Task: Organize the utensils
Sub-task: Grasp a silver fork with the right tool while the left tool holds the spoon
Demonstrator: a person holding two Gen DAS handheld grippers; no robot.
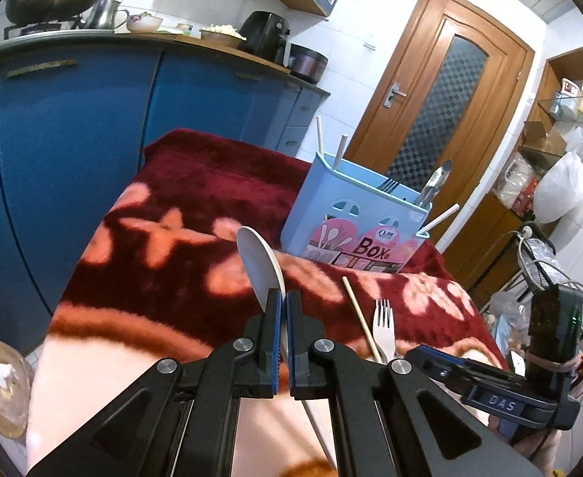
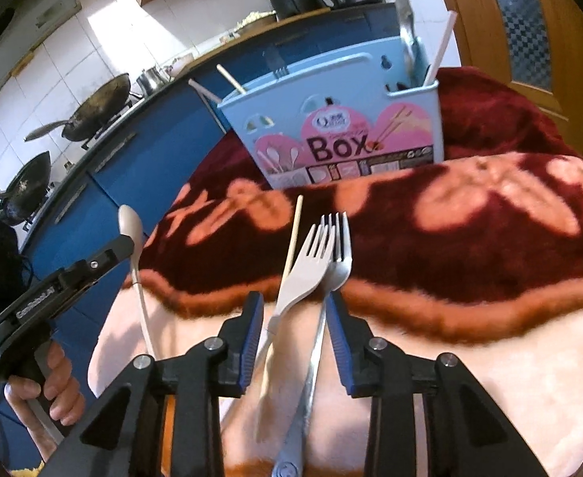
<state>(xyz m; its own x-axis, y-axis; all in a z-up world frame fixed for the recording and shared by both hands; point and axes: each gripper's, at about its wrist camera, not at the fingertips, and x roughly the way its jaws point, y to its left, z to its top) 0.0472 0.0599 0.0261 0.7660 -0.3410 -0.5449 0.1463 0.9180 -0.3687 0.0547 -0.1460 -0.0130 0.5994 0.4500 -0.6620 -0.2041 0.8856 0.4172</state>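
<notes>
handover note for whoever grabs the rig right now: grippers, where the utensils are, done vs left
Left gripper: shut on the white spoon, lifted off the blanket.
Right gripper: open, jaws straddling the white fork and metal fork; pads not pressing yet.
Loose chopstick lies beside the forks.
Blue utensil box at the far end already holds chopsticks, a fork and metal utensils.
Left: drop the spoon in, then both forks and the chopstick.

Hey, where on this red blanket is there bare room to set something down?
Open blanket lies right of the metal fork, below the blue utensil box, and also left of the box toward the blue cabinets. It is crowded in the middle front: white fork, metal fork and chopstick lie together.
</notes>
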